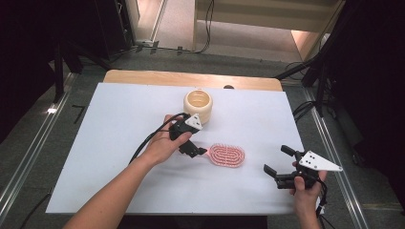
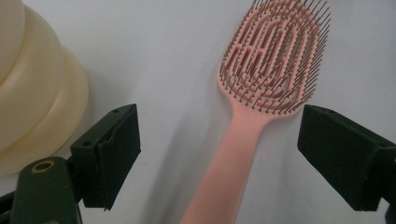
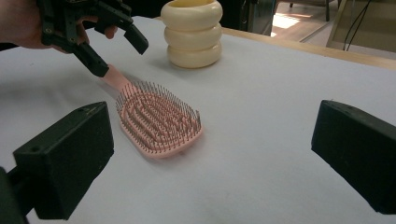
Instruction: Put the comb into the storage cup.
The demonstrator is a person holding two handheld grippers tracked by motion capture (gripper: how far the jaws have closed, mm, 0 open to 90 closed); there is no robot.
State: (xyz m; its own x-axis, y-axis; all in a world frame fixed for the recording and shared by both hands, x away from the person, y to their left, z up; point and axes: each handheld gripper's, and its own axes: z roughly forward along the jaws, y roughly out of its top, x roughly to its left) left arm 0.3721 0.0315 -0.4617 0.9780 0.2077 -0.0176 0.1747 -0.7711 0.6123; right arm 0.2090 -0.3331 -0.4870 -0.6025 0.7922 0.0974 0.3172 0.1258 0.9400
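Left gripper lined up over a pink hairbrush handle

The left gripper (image 2: 219, 158) hung low over the white table (image 1: 119, 157) with its jaws apart on either side of the pink paddle hairbrush's (image 1: 228, 155) handle, not yet pressing it, probably for a lift by the handle. The brush lay bristles up in front of the cream ribbed cup (image 1: 198, 106). The right gripper (image 1: 279, 164) waited well apart near the table's right edge, jaws wide and empty.

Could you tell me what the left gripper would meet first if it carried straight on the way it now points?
Most likely the pink hairbrush: its handle lies between the open jaws of the left gripper, pads not yet on it. Just beneath is the white table cover. The cream ringed cup sits off to the side.
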